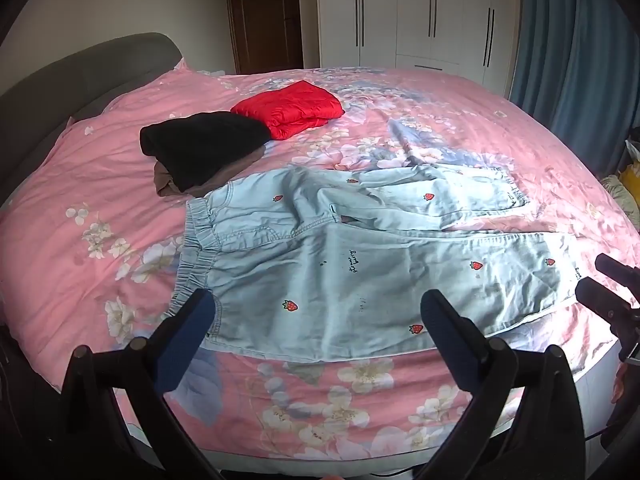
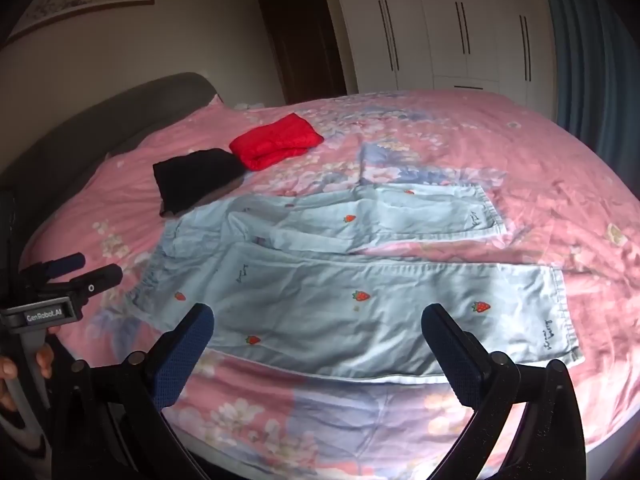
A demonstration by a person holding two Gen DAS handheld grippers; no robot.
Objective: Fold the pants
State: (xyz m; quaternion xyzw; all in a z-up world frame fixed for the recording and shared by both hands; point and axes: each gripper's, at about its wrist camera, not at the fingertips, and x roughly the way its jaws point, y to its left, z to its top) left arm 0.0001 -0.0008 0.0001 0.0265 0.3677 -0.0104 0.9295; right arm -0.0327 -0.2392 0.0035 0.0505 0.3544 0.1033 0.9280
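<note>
Light blue pants [image 1: 340,264] with small strawberry prints lie spread flat on the pink floral bedspread [image 1: 100,184], waistband to the left, both legs pointing right. They also show in the right wrist view [image 2: 360,292]. My left gripper [image 1: 318,312] is open and empty, hovering above the near edge by the waistband side. My right gripper [image 2: 318,324] is open and empty, hovering above the near leg. The right gripper also shows in the left wrist view [image 1: 612,288], beside the leg hem. The left gripper also shows in the right wrist view [image 2: 86,270].
A folded red garment [image 1: 290,108] and a folded black garment [image 1: 204,146] on a brown one lie at the back left of the bed. A grey headboard [image 1: 80,72] stands at left. White wardrobes [image 1: 400,12] and a blue curtain [image 1: 576,48] stand beyond.
</note>
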